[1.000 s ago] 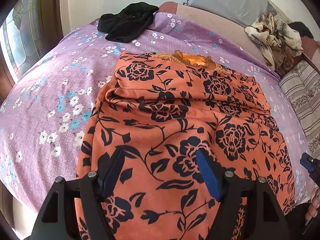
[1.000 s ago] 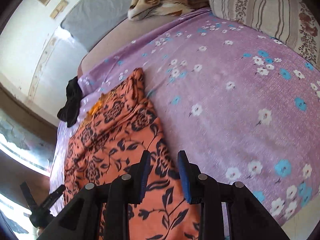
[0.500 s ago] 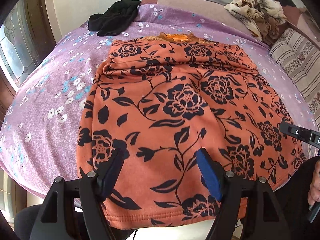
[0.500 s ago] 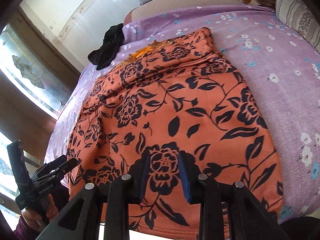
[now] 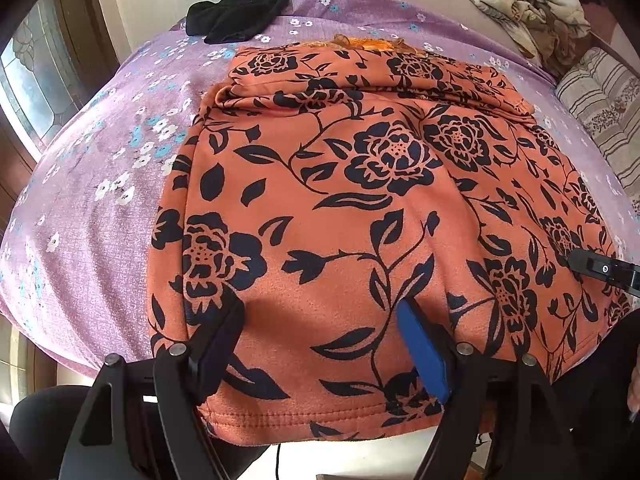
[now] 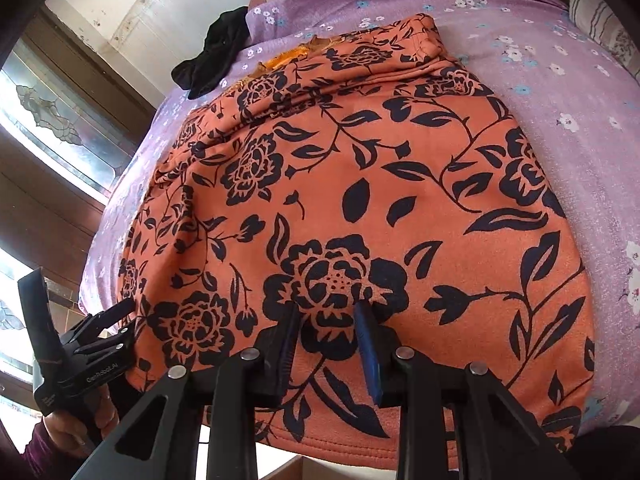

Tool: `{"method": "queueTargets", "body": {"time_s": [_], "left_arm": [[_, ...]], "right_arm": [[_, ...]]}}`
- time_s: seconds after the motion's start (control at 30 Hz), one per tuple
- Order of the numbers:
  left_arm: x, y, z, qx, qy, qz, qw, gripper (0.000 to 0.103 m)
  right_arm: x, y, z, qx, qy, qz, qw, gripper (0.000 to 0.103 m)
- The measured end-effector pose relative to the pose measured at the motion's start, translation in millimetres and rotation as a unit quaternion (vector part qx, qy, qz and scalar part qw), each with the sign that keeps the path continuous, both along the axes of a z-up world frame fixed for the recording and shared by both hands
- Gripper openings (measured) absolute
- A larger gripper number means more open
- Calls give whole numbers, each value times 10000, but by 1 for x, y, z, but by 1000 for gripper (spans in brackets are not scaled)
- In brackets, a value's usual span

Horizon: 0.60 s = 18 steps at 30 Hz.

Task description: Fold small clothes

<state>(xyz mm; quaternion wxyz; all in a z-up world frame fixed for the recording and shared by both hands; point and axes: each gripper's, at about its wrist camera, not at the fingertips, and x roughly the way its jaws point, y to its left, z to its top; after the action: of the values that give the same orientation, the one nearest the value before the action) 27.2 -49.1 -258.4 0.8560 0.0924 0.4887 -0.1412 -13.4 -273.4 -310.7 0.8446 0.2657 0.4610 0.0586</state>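
Orange floral garment [image 5: 360, 208] lies flat on bed [image 5: 80, 184], far end folded; near hem unfolded. Left claw [image 5: 320, 336] wide, just opened further; right claw [image 6: 326, 344] narrowly apart; both empty above hem.

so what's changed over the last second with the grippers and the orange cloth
Both grippers drew back toward the orange floral garment's near hem. The left gripper has just been opening, over the cloth without pinching it; the right gripper grips nothing. Garment and black cloth lie as before.

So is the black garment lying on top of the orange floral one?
No, the black garment lies apart on the purple bedsheet, beyond the orange floral garment.
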Motion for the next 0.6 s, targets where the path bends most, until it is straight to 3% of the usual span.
{"method": "queueTargets", "body": {"time_s": [0.2,0.3,0.37,0.4,0.6], "left_arm": [[-2,4,23,-167,-465,44,9988,79],[2,1,13,-138,-307,-16,9994,79],[8,2,-2,-12,32,85,10000,79],[11,6,-7,-59,183,148,9997,79],[21,33,15,-320,-16,454,9985,79]], "right_arm": [[-4,-5,15,310,-464,-26,9984,35],[0,-2,15,337,-466,40,9983,35],[2,0,12,311,-379,86,9988,35],[6,5,4,199,-122,225,9995,35],[1,-7,5,293,-184,186,9992,36]]}}
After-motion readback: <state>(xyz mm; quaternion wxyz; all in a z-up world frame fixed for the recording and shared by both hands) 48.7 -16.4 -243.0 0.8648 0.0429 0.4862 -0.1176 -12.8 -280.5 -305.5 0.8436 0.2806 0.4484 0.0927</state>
